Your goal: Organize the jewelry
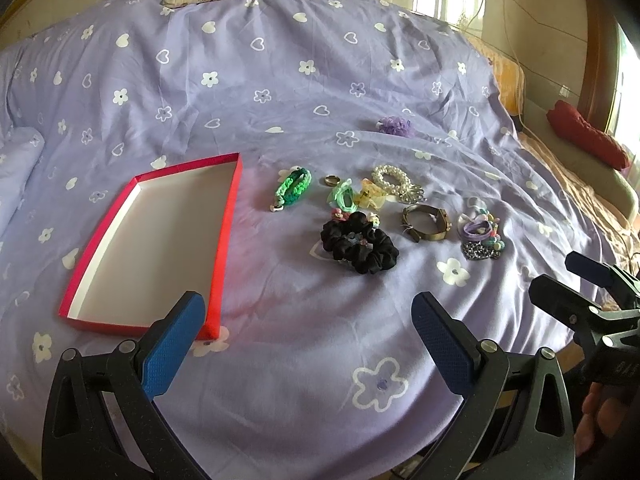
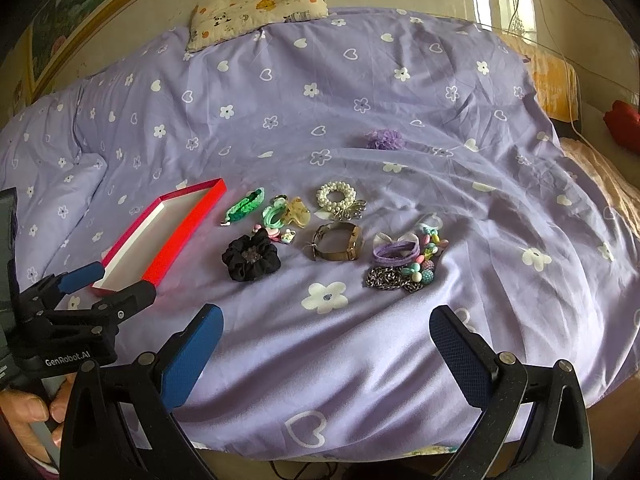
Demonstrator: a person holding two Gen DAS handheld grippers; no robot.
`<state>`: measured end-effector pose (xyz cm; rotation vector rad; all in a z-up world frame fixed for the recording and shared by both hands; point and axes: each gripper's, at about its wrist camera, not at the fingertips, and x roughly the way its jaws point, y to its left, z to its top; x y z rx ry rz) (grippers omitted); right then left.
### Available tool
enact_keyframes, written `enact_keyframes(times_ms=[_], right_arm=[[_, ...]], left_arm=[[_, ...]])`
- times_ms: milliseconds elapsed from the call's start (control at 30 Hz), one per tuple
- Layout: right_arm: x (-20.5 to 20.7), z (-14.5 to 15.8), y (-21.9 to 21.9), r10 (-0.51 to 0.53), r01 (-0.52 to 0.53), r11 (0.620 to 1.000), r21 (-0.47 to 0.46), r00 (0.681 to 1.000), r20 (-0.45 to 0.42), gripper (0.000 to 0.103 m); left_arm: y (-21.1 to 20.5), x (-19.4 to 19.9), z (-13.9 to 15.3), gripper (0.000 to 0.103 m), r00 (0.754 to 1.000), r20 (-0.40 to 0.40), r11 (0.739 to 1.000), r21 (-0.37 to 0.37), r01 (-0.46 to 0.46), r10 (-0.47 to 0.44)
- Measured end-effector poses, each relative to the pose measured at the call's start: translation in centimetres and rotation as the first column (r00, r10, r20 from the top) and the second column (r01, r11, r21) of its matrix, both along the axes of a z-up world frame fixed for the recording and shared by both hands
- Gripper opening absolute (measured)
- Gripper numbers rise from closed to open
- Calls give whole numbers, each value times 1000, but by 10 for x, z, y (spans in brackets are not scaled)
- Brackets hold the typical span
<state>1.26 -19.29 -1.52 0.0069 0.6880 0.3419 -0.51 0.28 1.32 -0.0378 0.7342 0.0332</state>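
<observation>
**Jaws spread, jewelry lying ahead**

Both pairs of jaws are standing spread and gripping nothing: the left gripper and right gripper are hovering over the purple bedsheet. Beyond their tips, the black scrunchie is lying untouched. Taking it as landmark, the red tray is sitting to its left, the watch just right, the pearl bracelet behind-right, the green bracelet behind-left.
</observation>
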Motion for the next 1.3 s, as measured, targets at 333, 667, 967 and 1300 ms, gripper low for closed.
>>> enact_keyframes(times_ms=[333, 667, 967, 1300], right_arm=[[11, -4, -1, 3, -2, 1000, 23, 1000, -10, 103], [32, -7, -1, 10, -9, 998, 55, 1000, -27, 88], [72, -16, 4, 3, 2, 997, 71, 997, -83, 60], [121, -38, 13, -14, 21, 999, 42, 986, -164, 45]], left_arm=[[2, 14, -1, 103, 1000, -20, 1000, -14, 1, -1], [5, 40, -5, 101, 999, -43, 998, -49, 32, -34], [10, 77, -11, 86, 995, -81, 994, -93, 48, -56], [10, 116, -36, 70, 981, -164, 987, -141, 77, -100]])
